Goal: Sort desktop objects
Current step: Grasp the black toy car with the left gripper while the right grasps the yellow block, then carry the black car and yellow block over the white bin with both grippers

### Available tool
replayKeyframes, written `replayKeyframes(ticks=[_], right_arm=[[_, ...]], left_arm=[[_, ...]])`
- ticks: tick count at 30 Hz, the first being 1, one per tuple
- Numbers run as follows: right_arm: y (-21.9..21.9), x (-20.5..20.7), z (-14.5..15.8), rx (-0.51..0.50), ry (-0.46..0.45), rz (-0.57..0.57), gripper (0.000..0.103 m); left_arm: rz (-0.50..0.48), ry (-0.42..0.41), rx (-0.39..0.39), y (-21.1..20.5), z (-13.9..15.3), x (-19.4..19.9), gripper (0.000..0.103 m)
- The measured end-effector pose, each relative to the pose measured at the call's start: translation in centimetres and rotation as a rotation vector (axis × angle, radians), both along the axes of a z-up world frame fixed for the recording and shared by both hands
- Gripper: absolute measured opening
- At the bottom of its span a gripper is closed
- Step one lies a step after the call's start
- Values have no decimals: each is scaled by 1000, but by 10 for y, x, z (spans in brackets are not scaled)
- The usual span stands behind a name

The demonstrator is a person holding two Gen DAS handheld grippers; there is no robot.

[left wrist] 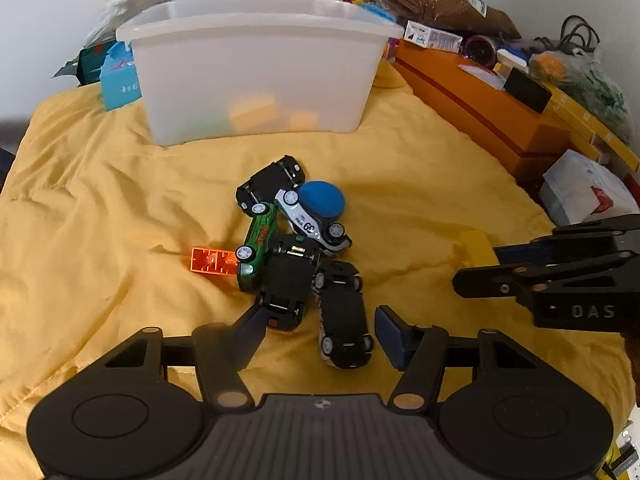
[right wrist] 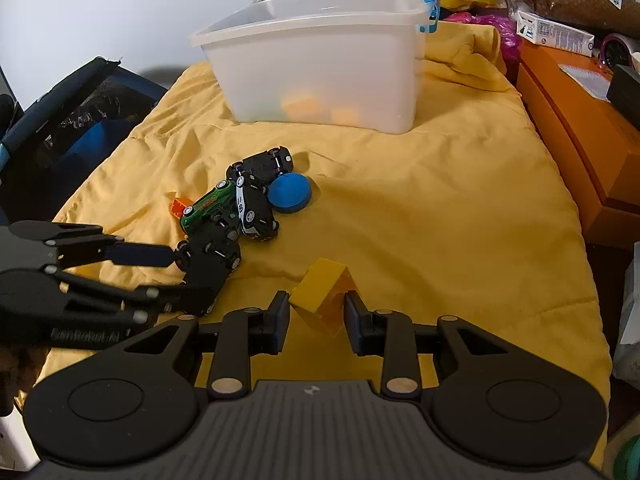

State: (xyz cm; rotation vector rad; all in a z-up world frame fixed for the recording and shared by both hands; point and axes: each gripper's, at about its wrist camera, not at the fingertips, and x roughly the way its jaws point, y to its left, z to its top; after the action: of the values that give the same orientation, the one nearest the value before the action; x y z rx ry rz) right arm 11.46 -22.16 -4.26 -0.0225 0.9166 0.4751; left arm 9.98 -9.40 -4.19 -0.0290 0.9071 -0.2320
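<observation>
Both grippers are open as I watch. My right gripper (right wrist: 317,316) has its two fingers on either side of the yellow block (right wrist: 322,294), and I see small gaps, so it is not squeezed yet. My left gripper (left wrist: 318,326) is spread wide around the near end of the toy car pile (left wrist: 298,256), with one black car (left wrist: 345,320) lying upside down between its fingers.

Only the right view lets me see the yellow block well. It is a bright yellow toy brick, tipped on its side, with a hollow orange-looking face turned toward 3 o'clock. In the left view the same block (left wrist: 476,246) is just a small yellow bit at 3 o'clock, half hidden behind the right gripper (left wrist: 476,264).

Only the left view shows the orange block (left wrist: 212,260) clearly, with its open bottom up, touching the green car (left wrist: 258,246) at 9 o'clock of the pile. A white car (left wrist: 308,220) marked 69 leans on a blue round disc (left wrist: 322,200) at 12 o'clock of the pile.

Past the pile, at 12 o'clock, stands the white bin (left wrist: 256,68) with orange shapes showing dimly through its wall. All of this sits on a yellow blanket (left wrist: 100,208). An orange box (left wrist: 480,108) is at 2 o'clock.
</observation>
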Motion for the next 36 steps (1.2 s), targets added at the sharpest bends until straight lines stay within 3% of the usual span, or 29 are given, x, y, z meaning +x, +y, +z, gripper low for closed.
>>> replayKeyframes(ticks=[1, 2, 4, 7, 8, 9, 11, 13, 17, 19, 20, 21, 27, 36], right_arm=[[-1, 0, 0, 3, 0, -2, 33], [-1, 0, -1, 5, 4, -6, 33], [-3, 0, -2, 12, 11, -16, 33], [-4, -1, -2, 15, 12, -15, 33], [-5, 0, -2, 14, 15, -14, 33], [-5, 0, -3, 13, 18, -15, 33], [-6, 1, -3, 11, 19, -18, 33], [-7, 1, -2, 10, 18, -18, 33], [-6, 1, -1, 11, 17, -17, 33], [-6, 0, -1, 12, 16, -14, 33], [-6, 0, -1, 12, 16, -13, 33], [-6, 0, -1, 13, 18, -13, 33], [-6, 1, 0, 17, 20, -21, 33], [-6, 9, 25, 38, -57, -32, 33]], left_arm=[[-15, -6, 1, -1, 1, 0, 43], [-37, -26, 11, -4, 3, -3, 24], [-58, -60, 30, -9, 7, -7, 24], [-73, -23, 11, -14, 1, -2, 26], [-69, -30, 9, -14, 1, 0, 33], [-72, -28, 6, -15, -1, 3, 48], [-84, 5, 24, -19, -7, 9, 54], [-78, 21, 65, -21, -12, 12, 54], [-63, 3, 52, -17, -10, 8, 53], [-57, -5, 21, -11, -10, 8, 46], [-56, -1, 6, -7, -10, 9, 36], [-56, 8, -1, -5, -11, 10, 33], [-55, 17, -38, 2, -10, 11, 33], [38, -111, -117, 41, 50, 2, 33]])
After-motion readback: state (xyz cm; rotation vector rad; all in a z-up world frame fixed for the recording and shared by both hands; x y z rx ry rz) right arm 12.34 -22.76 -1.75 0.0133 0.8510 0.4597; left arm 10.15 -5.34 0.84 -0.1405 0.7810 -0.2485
